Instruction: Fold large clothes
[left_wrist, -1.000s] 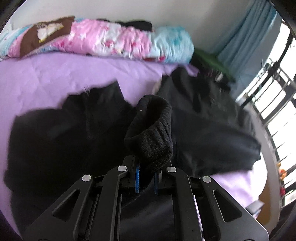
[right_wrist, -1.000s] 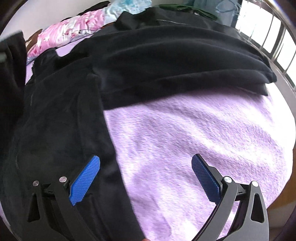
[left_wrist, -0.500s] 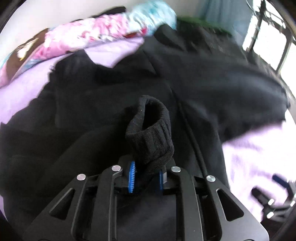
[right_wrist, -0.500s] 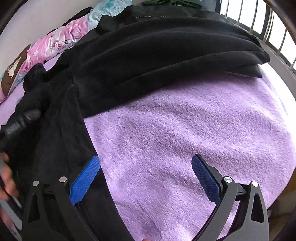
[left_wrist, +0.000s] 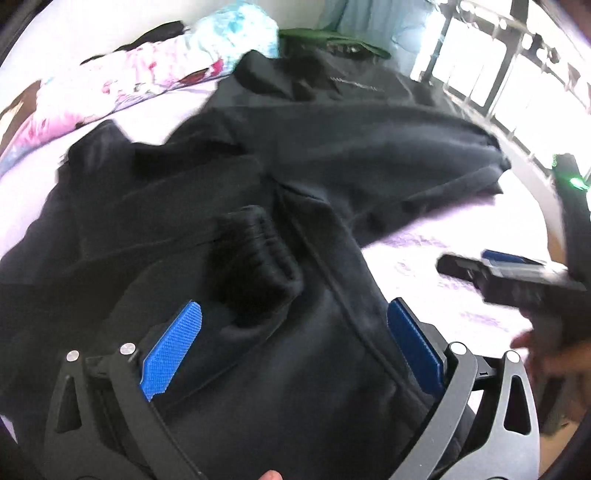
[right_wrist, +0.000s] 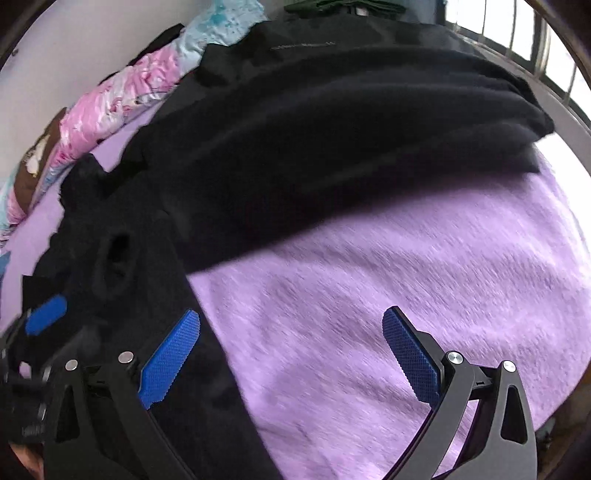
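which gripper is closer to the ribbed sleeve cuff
Left. The left gripper hangs open just short of the ribbed cuff, which lies on the black garment. The right gripper is off to the side, over the purple blanket.

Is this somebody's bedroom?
Most likely yes. The black clothes lie on a purple fuzzy blanket spread like a bed cover, a pink and blue patterned quilt is bunched along the wall, and a barred window with a blue curtain lets in daylight.

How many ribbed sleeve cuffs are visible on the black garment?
1: the ribbed cuff lies on the black garment, just ahead of the open left gripper. Any other cuff is folded out of sight.
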